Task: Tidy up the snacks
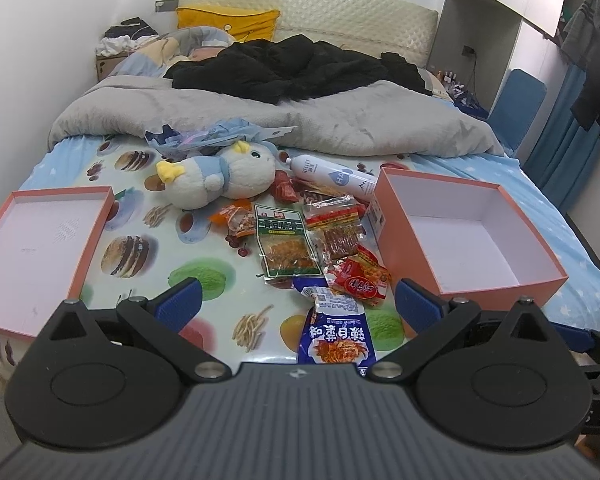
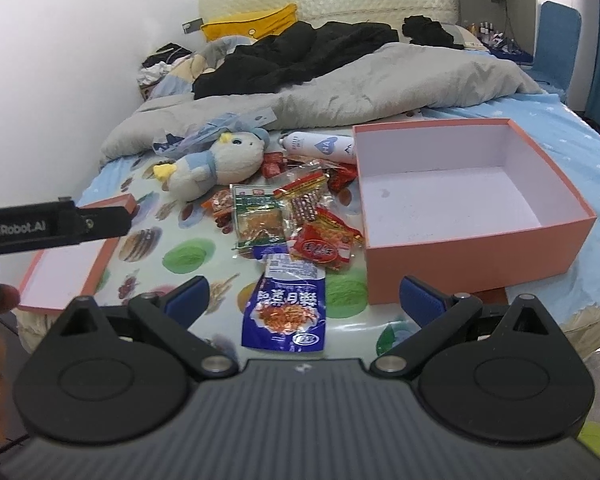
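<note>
since both the left hand-held gripper and right hand-held gripper gape empty, pinch the blue packet squarely for the deep box.

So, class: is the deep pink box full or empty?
Empty: the deep pink box shows only its bare white floor; the snack packets lie beside it.

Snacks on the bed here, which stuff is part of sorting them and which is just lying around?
Belongs to the job:
blue snack packet
green snack packet
red snack packet
clear packet of sausage sticks
deep pink box, empty
shallow pink lid, empty

Just lying about:
plush penguin
white spray can
grey blanket
black clothes
yellow pillow
</note>
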`<move>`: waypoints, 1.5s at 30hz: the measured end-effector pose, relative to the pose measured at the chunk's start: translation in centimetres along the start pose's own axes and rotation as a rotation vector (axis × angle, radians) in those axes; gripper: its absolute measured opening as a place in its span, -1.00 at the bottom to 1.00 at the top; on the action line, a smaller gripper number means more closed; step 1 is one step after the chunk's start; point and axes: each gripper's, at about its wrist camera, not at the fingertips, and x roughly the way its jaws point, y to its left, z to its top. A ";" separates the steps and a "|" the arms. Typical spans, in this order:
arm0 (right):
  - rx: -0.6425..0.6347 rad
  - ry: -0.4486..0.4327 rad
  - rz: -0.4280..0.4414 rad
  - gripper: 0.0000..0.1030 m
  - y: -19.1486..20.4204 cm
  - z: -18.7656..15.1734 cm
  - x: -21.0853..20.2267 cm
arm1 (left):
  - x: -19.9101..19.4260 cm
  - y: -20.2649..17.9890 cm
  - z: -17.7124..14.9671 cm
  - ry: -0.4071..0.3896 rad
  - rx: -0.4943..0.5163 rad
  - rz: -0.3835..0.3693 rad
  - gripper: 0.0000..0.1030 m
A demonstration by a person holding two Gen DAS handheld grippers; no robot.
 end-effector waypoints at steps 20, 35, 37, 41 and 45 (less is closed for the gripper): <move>0.021 0.019 0.043 1.00 -0.3 -0.3 0.5 | 0.2 0.2 -0.5 0.008 -0.004 -0.003 1.00; 0.009 0.029 0.035 1.00 -0.1 -0.6 1.2 | 1.3 0.5 -0.9 0.022 -0.015 -0.032 1.00; 0.012 0.010 0.038 1.00 -0.2 -0.7 1.2 | 1.7 0.5 -0.9 0.024 -0.010 -0.035 1.00; 0.019 -0.020 0.056 1.00 -0.6 -0.6 1.2 | 2.3 0.3 -0.7 0.031 -0.002 -0.049 1.00; 0.046 0.009 0.071 1.00 -1.3 -0.7 2.2 | 3.3 0.0 -0.7 0.030 0.010 -0.041 1.00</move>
